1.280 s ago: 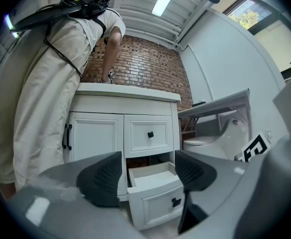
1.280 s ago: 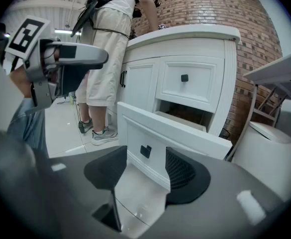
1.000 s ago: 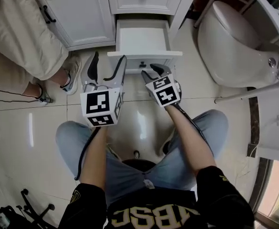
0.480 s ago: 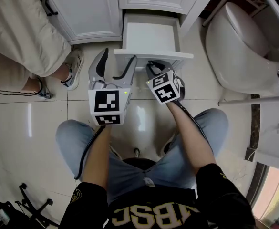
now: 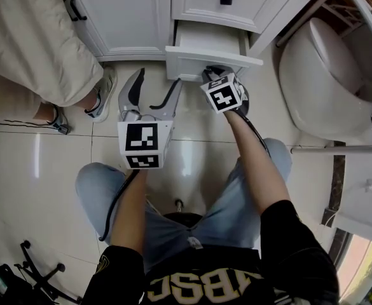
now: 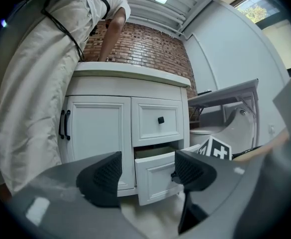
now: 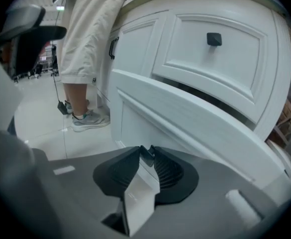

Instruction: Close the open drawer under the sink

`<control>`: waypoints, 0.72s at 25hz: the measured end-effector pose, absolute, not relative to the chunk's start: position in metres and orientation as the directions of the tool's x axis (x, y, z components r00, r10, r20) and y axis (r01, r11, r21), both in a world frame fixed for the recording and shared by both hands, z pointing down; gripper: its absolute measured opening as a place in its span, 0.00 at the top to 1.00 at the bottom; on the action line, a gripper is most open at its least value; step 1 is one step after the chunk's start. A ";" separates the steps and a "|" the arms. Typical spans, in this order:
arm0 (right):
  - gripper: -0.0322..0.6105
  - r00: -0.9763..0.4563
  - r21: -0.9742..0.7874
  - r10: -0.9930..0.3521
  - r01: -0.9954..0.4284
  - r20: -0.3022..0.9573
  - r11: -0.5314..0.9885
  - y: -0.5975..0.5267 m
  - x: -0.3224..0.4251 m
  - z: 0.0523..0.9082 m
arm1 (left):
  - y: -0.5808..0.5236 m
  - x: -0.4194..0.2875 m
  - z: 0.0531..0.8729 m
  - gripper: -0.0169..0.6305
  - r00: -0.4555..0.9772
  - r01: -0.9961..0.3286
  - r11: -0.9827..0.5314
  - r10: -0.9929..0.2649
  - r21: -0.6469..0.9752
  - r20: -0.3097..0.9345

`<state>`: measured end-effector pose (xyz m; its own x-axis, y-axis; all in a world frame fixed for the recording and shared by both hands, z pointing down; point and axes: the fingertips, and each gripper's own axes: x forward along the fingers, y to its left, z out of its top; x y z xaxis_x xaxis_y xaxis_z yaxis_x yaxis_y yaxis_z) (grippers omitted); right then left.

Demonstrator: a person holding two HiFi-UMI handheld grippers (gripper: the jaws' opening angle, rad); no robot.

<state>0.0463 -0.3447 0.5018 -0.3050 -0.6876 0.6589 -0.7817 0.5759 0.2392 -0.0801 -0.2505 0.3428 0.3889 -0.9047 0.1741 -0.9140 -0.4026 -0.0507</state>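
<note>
The white drawer under the sink sticks out only a short way from the vanity; its front fills the right gripper view. My right gripper is at the middle of that front, jaws shut, with the small dark drawer knob pinched between the tips. My left gripper hangs open over the floor just left of the drawer, touching nothing. In the left gripper view the drawer shows between the open fingers of the left gripper.
A person in beige clothes stands at the vanity's left, with a shoe near my left gripper. A toilet is at the right. Above are a closed upper drawer and a cabinet door.
The drawer has slid most of the way in, with the right gripper following it toward the vanity and its jaws closing. The left gripper drifted slightly forward, still open.
</note>
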 end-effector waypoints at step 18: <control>0.78 -0.164 0.318 -0.675 -0.786 0.719 0.530 -0.465 0.051 0.497 | -0.255 -0.108 0.343 0.45 0.403 -0.915 -0.397 -0.899 0.067 0.172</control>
<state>0.0512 -0.4645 0.4972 -0.1638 -0.6750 0.7194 -0.7865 0.5296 0.3178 -0.1079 -0.2552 0.3429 0.4030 -0.8988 0.1724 -0.9152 -0.3974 0.0674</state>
